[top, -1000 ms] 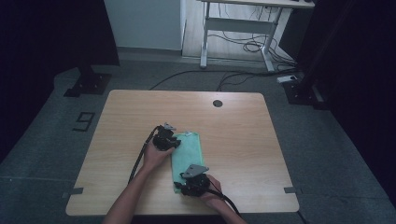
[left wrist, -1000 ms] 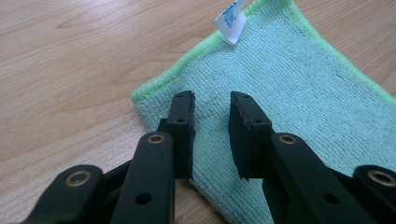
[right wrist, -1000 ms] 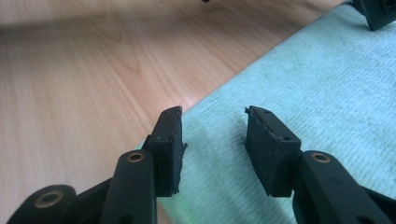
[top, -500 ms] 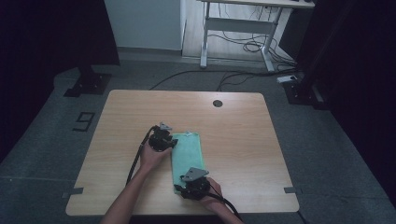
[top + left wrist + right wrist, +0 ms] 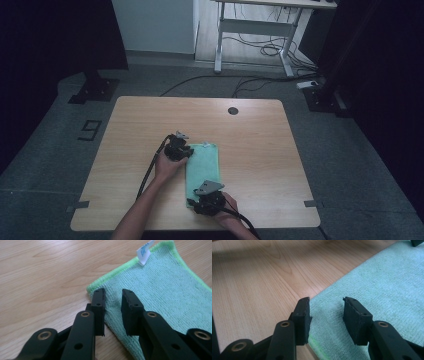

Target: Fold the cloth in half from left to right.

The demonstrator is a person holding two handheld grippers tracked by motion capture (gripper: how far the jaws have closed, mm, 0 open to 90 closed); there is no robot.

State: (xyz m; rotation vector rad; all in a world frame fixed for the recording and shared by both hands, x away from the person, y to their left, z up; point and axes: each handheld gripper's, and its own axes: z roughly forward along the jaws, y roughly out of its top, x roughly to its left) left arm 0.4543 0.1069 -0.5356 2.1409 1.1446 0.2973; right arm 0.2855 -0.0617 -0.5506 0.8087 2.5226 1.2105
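Left gripper at far left corner of green cloth, jaws apart, corner edge between them. Cloth flat on wooden table, near its near edge. Right gripper at near left corner, jaws apart over the cloth edge.

The left gripper is held by the left hand, with the forearm coming up from the bottom edge – its jaws stand apart with a narrow gap and point down at a slant. The right gripper is nearer to the person, in the right hand – its jaws are parted wider
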